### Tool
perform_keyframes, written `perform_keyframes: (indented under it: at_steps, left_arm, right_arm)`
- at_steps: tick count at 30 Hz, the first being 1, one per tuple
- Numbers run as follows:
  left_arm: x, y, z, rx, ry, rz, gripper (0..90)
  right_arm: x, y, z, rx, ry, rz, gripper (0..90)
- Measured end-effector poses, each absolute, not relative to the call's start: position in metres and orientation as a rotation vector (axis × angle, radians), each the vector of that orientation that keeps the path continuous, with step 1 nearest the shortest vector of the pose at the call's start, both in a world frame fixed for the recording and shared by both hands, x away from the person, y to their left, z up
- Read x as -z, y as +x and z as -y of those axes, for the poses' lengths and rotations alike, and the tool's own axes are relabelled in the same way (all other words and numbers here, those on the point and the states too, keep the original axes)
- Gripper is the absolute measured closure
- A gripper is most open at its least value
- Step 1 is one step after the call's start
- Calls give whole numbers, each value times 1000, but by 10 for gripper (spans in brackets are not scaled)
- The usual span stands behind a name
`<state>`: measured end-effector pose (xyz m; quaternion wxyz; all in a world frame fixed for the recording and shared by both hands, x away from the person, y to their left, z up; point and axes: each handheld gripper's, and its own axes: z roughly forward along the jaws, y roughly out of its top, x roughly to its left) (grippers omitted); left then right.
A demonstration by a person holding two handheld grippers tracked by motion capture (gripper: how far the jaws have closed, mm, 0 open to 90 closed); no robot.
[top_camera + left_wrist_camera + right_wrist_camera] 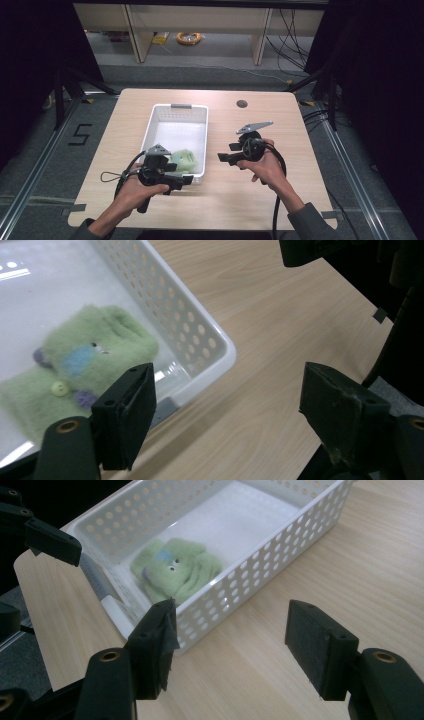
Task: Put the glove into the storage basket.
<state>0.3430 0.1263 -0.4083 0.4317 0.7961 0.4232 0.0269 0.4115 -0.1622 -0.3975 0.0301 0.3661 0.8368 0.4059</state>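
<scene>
High view: white perforated basket (165, 117) sits mid-table, and a green fuzzy mitten (185, 161) lies in its near corner. My left gripper (181, 180) hovers at that corner, jaws pointing across toward the right side. My right gripper (227, 153) is just beside the basket's right wall, jaws pointing back at it. Both hold nothing.

Left gripper view: left gripper (227, 412) jaws wide open, empty. The mitten (75, 370) lies ahead and outboard of the left-hand jaw, flat on the basket (200, 337) floor, inside the rounded corner. Between the jaws I see bare table (280, 340) only. The mitten has a blue patch, a pale button and purple bits on top.

Right gripper view: right gripper (230, 645) jaws also wide open, empty. The mitten (175, 570) is ahead of the left-hand jaw, beyond the basket wall (260, 565), close against the wall nearest the jaws. The far gripper's jaw (50, 540) shows at upper left.

My read on handling: light, soft, limp fleece; it will sag and fold, not slip. Nothing fragile. I'd pinch a bunched fold at the cuff or mid-body, coming down over the rim, and avoid the button. The wall crowds the approach, so a steep entry looks safer.
</scene>
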Motion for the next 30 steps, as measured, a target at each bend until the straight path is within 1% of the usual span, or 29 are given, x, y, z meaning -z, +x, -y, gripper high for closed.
perform_keyframes:
  at_steps: [6, 10, 13, 14, 30]
  left_arm:
    - [413, 335, -117, -42, 1997, -1023, 214]
    - [415, 331, -113, -59, 2005, -1003, 215]
    - [414, 329, -111, -62, 1982, -1008, 215]
    - [414, 327, -110, -63, 1968, -1007, 215]
    - [426, 316, -100, -45, 1973, -983, 216]
  right_arm:
    - [398, 405, 172, -1267, 1150, -2542, 372]
    - [399, 399, 183, -1288, 1158, -2520, 371]
    - [400, 398, 187, -1295, 1138, -2512, 370]
    - [400, 393, 191, -1287, 1178, -2499, 370]
    - [409, 372, 214, -1359, 1184, -2468, 358]
